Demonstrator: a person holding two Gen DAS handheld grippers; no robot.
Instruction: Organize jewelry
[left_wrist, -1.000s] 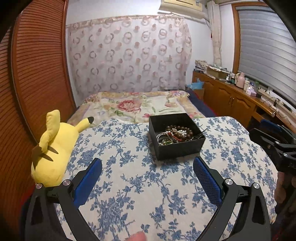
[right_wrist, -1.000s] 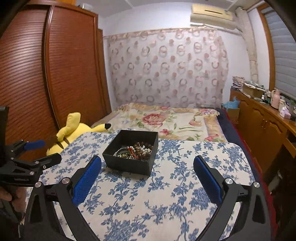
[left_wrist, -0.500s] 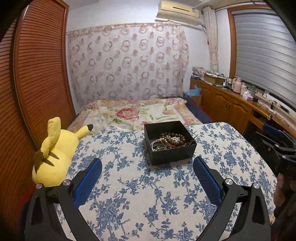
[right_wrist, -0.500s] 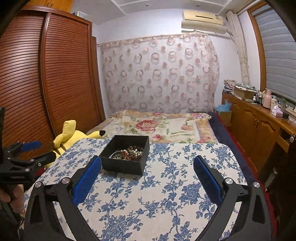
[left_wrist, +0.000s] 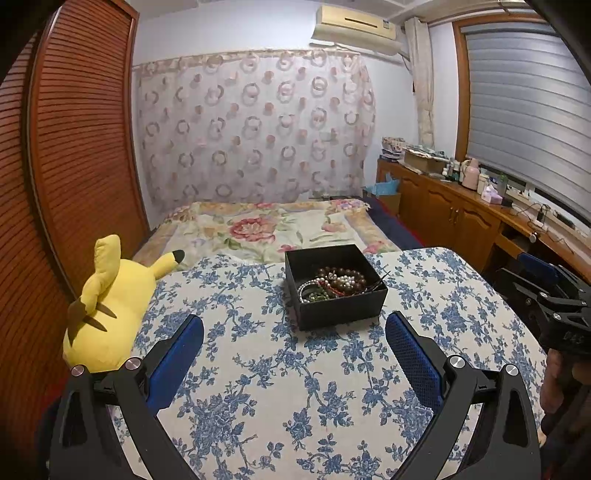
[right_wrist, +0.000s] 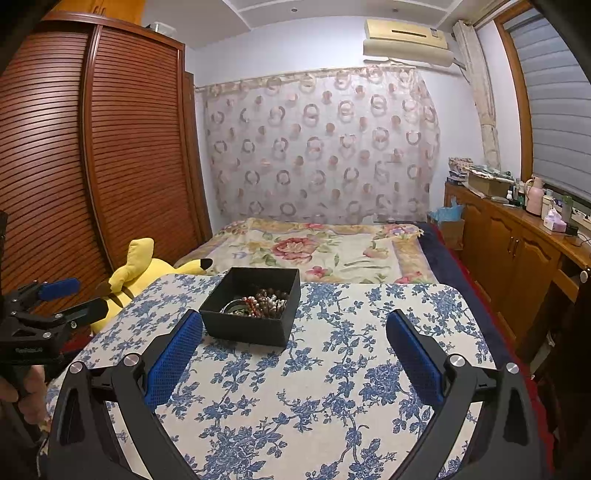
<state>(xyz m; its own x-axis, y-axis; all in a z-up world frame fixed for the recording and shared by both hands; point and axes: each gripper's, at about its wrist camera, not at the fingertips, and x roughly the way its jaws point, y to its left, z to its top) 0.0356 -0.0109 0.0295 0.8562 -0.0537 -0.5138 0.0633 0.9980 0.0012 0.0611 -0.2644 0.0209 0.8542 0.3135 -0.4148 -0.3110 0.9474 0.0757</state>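
Your left gripper (left_wrist: 294, 356) is a black plastic frame whose two arms flare out toward 5 and 7 o'clock, each ending in a finger faced with a blue, mesh-textured pad (left_wrist: 176, 363). Round silver screw heads sit on the knuckles of each arm. Your right gripper (right_wrist: 294, 356) has the same build: black arms, blue textured pads (right_wrist: 413, 360), silver screws. Small pale lettering marks each gripper's black body. Bare skin of your left hand (right_wrist: 27, 393) shows at 8 o'clock.
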